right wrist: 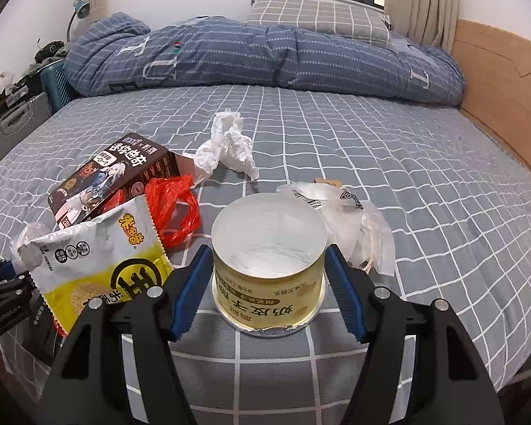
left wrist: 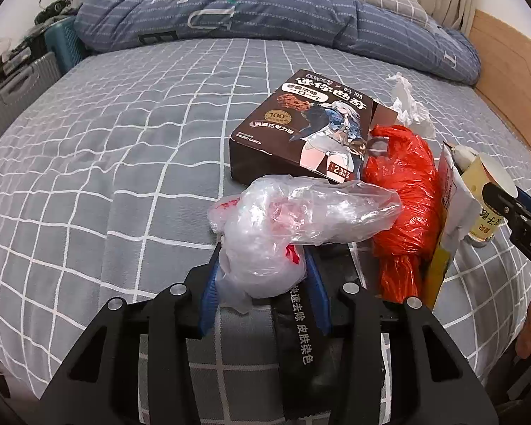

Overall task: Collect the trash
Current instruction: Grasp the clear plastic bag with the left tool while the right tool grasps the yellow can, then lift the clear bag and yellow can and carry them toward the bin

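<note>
Trash lies on a grey checked bed [left wrist: 106, 163]. My left gripper [left wrist: 262, 272] is shut on a crumpled clear plastic bag [left wrist: 293, 219]. A black wrapper [left wrist: 301, 340] lies under it. Beyond are a brown cookie box [left wrist: 301, 127], a red plastic bag [left wrist: 403, 205] and a white tissue [left wrist: 407, 102]. My right gripper [right wrist: 269, 272] has its pads against both sides of a yellow paper cup [right wrist: 269, 251], which stands upside down on the bed. A yellow snack packet [right wrist: 99, 262] stands left of it. The box [right wrist: 113, 177], red bag [right wrist: 173, 205], tissue [right wrist: 226, 145] and a white wrapper [right wrist: 350, 219] lie around.
A folded blue duvet [right wrist: 265, 56] and a pillow [right wrist: 318, 14] lie at the far side of the bed. A wooden bed board [right wrist: 502, 92] runs along the right. Suitcases [right wrist: 14, 124] stand at the left. The left gripper's body [right wrist: 3, 297] shows at the left edge.
</note>
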Demonstrator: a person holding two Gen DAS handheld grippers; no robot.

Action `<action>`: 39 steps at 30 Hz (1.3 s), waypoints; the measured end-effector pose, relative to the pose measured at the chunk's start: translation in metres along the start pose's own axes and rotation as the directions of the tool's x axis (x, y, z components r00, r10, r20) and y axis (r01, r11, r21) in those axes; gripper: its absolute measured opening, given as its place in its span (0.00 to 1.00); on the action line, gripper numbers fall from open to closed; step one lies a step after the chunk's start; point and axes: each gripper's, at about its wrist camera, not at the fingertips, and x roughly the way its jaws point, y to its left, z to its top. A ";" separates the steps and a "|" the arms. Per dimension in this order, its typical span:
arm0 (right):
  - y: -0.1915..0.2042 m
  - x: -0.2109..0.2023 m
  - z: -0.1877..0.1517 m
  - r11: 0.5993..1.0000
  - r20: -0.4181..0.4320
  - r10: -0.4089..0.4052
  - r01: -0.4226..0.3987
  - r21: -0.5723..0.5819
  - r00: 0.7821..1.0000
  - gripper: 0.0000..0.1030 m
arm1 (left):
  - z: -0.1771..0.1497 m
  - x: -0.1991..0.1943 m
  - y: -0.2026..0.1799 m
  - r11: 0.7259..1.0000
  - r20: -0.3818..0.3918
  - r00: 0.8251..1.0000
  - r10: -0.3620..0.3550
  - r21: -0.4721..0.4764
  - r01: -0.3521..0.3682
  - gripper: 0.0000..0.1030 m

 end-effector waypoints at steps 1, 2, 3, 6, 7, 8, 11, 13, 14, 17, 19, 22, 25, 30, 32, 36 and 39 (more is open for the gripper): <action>0.000 0.000 0.000 1.000 -0.001 0.001 -0.001 0.002 1.000 0.61 | 0.000 -0.001 0.001 1.000 0.001 1.000 0.004 0.000 -0.004 0.41; 0.000 -0.001 0.000 1.000 0.001 0.005 -0.005 0.004 1.000 0.61 | 0.000 -0.002 0.001 1.000 0.001 1.000 0.006 -0.001 -0.006 0.41; 0.000 -0.003 0.001 1.000 0.004 0.007 -0.007 0.005 1.000 0.61 | 0.000 -0.004 0.001 1.000 0.002 1.000 0.006 -0.002 -0.006 0.41; 0.000 -0.008 0.002 1.000 0.012 0.007 -0.007 0.004 1.000 0.61 | 0.000 -0.008 0.000 1.000 0.007 1.000 0.009 0.000 -0.009 0.41; 0.000 -0.009 0.003 1.000 0.015 0.007 -0.007 0.005 1.000 0.61 | 0.000 -0.010 0.000 1.000 0.008 1.000 0.009 0.001 -0.009 0.41; 0.000 -0.012 0.003 1.000 0.019 0.007 -0.007 0.005 1.000 0.61 | 0.000 -0.012 0.000 1.000 0.010 1.000 0.007 -0.001 -0.007 0.41; -0.001 -0.018 0.006 1.000 0.025 0.010 -0.010 0.010 1.000 0.61 | 0.001 -0.017 0.000 1.000 0.011 1.000 0.018 -0.002 -0.018 0.41; -0.003 -0.024 0.007 1.000 0.028 0.015 -0.016 0.018 0.999 0.61 | 0.001 -0.021 0.000 1.000 0.015 1.000 0.021 -0.005 -0.021 0.41; -0.003 -0.026 0.008 1.000 0.031 0.018 -0.019 0.020 0.999 0.61 | 0.001 -0.023 0.000 1.000 0.015 1.000 0.021 -0.005 -0.021 0.41; -0.004 -0.034 0.009 1.000 0.041 0.015 -0.015 0.018 0.999 0.61 | 0.000 -0.030 -0.001 1.000 0.022 1.000 0.020 -0.003 -0.020 0.41; -0.005 -0.038 0.009 1.000 0.046 0.015 -0.016 0.020 0.999 0.61 | 0.000 -0.035 -0.002 1.000 0.028 0.999 0.020 -0.003 -0.020 0.41; -0.006 -0.046 0.008 1.000 0.053 0.019 -0.021 0.023 0.998 0.61 | -0.001 -0.041 -0.003 1.000 0.037 0.999 0.021 -0.006 -0.020 0.41; -0.007 -0.051 0.006 1.000 0.066 0.021 -0.023 0.022 0.998 0.61 | -0.003 -0.045 -0.005 1.000 0.043 0.999 0.023 -0.006 -0.022 0.41; -0.007 -0.061 -0.002 0.999 0.068 0.028 -0.029 0.018 0.997 0.61 | -0.007 -0.056 -0.005 1.000 0.060 0.998 0.023 -0.013 -0.022 0.41; -0.008 -0.066 -0.006 0.999 0.070 0.031 -0.032 0.017 0.997 0.61 | -0.012 -0.060 -0.005 1.000 0.064 0.998 0.021 -0.011 -0.021 0.41; -0.008 -0.075 -0.012 0.999 0.074 0.033 -0.034 0.024 0.997 0.61 | -0.019 -0.066 -0.003 1.000 0.061 0.998 0.016 -0.021 -0.015 0.41; -0.008 -0.082 -0.015 0.999 0.081 0.031 -0.033 0.024 0.996 0.61 | -0.023 -0.072 -0.004 1.000 0.068 0.998 0.016 -0.022 -0.014 0.41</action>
